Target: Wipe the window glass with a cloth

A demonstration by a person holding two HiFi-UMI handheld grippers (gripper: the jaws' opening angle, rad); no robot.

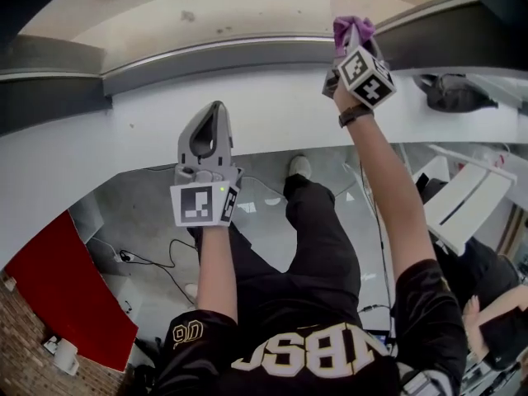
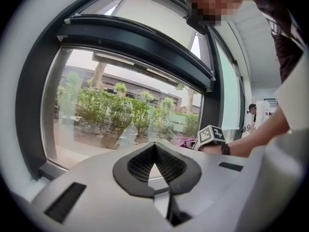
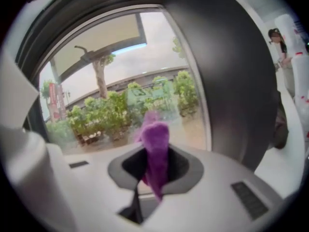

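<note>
Window glass point(image 2: 120, 105) filled both gripper views with shrubs showing through it, and no container of any kind was in sight. Below the pane the left gripper point(image 2: 155, 145) hung with its jaws together on nothing, apparently kept clear of the work. The right gripper point(image 3: 155, 153) reached higher, clamped on the purple cloth point(image 3: 156, 138), whose free end stood at or just short of the glass, probably held there to rub it.
</note>
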